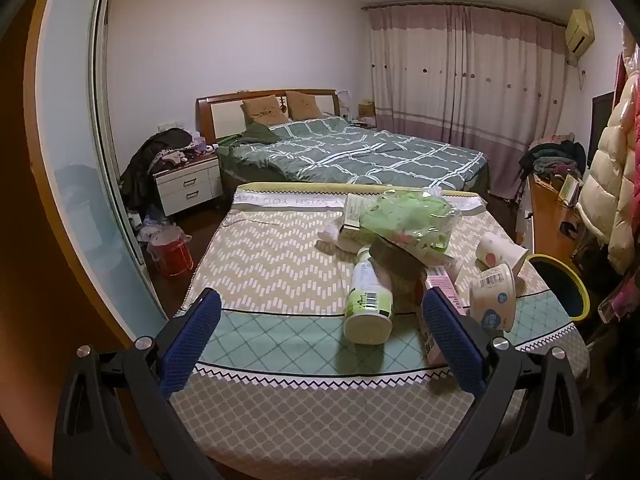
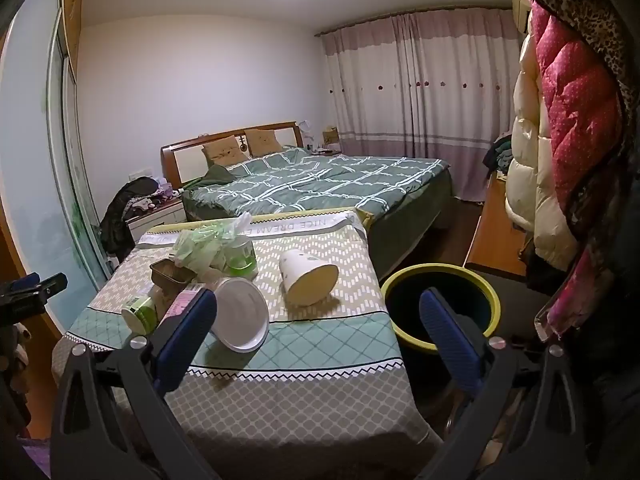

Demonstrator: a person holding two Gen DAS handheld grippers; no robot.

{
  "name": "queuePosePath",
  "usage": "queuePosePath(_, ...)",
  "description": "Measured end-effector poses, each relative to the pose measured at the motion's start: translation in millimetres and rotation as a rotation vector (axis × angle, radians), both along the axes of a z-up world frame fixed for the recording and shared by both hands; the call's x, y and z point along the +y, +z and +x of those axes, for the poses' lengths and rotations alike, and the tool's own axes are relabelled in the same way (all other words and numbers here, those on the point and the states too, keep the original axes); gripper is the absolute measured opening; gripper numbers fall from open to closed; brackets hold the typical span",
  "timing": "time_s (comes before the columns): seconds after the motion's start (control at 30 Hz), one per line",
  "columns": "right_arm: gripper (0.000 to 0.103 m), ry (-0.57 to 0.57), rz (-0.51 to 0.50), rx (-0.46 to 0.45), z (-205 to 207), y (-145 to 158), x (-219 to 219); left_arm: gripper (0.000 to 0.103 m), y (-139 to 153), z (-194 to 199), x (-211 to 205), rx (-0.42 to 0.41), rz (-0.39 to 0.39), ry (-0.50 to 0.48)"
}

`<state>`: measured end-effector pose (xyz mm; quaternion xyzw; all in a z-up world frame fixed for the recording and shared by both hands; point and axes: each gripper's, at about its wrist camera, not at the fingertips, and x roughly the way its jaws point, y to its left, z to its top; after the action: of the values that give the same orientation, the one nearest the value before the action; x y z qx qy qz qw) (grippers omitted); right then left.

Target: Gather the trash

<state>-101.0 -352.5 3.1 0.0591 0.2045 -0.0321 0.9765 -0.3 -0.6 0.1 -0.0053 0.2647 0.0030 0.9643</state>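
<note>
Lying uncollected on the table (image 2: 280, 400), the trash (a bottle (image 1: 368, 304), paper cups (image 2: 308, 280), a green bag (image 1: 408, 216)) waits beside the yellow-rimmed bin (image 2: 440, 272). Each hand-held gripper, left (image 1: 320, 336) and right (image 2: 316, 328), gapes wide and empty, so collecting seems barely begun.

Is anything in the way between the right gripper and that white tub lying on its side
Nothing visible. The right gripper is open, and the white tub lies just ahead near its left finger, its mouth facing the camera. The yellow-rimmed bin stands beside the table.
</note>
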Motion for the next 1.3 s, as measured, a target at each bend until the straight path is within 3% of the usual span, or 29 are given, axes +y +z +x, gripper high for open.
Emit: queuePosePath(1.3, 0.097, -0.001, 0.012, -0.005, 5.1, 1.4, -0.9, 0.099, -0.9, -1.5, -3.9, 0.004, 0.01, -0.014)
